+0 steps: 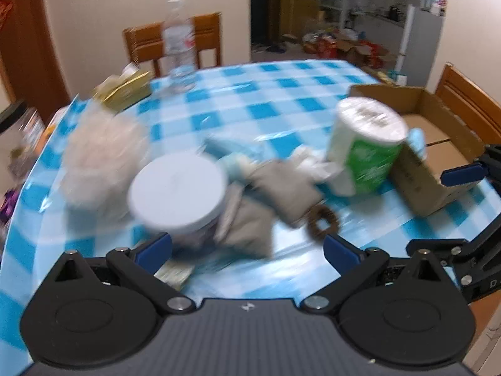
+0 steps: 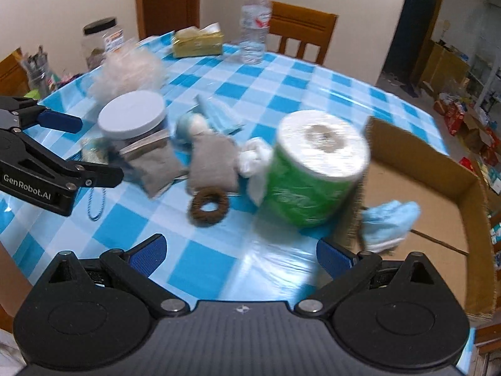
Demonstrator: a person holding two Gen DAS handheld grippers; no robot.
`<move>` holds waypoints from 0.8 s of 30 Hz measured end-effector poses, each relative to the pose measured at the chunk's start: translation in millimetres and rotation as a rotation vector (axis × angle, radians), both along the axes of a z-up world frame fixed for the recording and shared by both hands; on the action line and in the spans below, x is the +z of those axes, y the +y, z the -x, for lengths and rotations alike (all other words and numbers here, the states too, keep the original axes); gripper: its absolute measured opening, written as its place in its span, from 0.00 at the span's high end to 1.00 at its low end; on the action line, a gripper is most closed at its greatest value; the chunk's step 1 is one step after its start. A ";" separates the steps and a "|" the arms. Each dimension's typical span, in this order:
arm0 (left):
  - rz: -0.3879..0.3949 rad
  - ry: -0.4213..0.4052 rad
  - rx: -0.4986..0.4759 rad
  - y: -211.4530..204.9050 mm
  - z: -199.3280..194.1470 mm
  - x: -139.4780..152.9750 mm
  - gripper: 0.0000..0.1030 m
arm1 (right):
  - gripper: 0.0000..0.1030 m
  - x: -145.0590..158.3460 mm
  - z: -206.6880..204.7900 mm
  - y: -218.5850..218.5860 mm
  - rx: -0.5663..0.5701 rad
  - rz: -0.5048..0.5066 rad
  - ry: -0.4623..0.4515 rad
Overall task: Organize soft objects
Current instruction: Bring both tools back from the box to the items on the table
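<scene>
Soft things lie mid-table: two grey cloth pouches (image 1: 281, 185) (image 2: 213, 163), a brown woven ring (image 1: 322, 224) (image 2: 209, 206), a white crumpled plastic bag (image 2: 255, 156), a light blue cloth (image 2: 219, 116) and a fluffy white bundle (image 1: 100, 147) (image 2: 128, 72). A green-wrapped toilet roll (image 1: 366, 147) (image 2: 316, 166) stands beside an open cardboard box (image 1: 438, 144) (image 2: 438, 188). A light blue cloth (image 2: 388, 219) hangs over the box wall. My left gripper (image 1: 247, 250) is open, low before the pouches. My right gripper (image 2: 239, 253) is open and empty near the table's front edge.
A white-lidded jar (image 1: 178, 191) (image 2: 131, 116) stands left of the pouches. A water bottle (image 2: 255, 22), a gold tissue pack (image 2: 197, 42) and a clear black-lidded jar (image 2: 100, 40) sit at the far side. Wooden chairs (image 2: 300, 28) surround the table (image 2: 275, 87).
</scene>
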State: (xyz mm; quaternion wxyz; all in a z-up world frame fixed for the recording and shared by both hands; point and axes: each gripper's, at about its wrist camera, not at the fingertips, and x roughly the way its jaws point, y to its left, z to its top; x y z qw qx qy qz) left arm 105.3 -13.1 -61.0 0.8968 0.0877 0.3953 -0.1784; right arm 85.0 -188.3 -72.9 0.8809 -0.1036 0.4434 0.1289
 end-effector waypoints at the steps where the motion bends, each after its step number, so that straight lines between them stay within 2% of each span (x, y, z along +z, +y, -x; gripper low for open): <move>1: -0.005 0.007 0.015 7.7 0.5 -3.7 0.01 | 0.00 -3.1 -1.1 6.0 0.011 0.000 0.005; 13: 0.004 0.052 0.164 78.9 -1.7 -26.6 0.01 | 0.00 -47.0 -33.2 66.4 0.131 -0.018 0.043; 18: 0.011 0.070 0.179 90.5 -2.8 -31.8 0.01 | 0.00 -63.8 -51.6 73.3 0.113 0.018 0.035; 24: 0.026 0.087 0.176 95.8 -6.8 -36.6 0.01 | 0.00 -79.0 -67.8 67.1 0.051 -0.001 0.066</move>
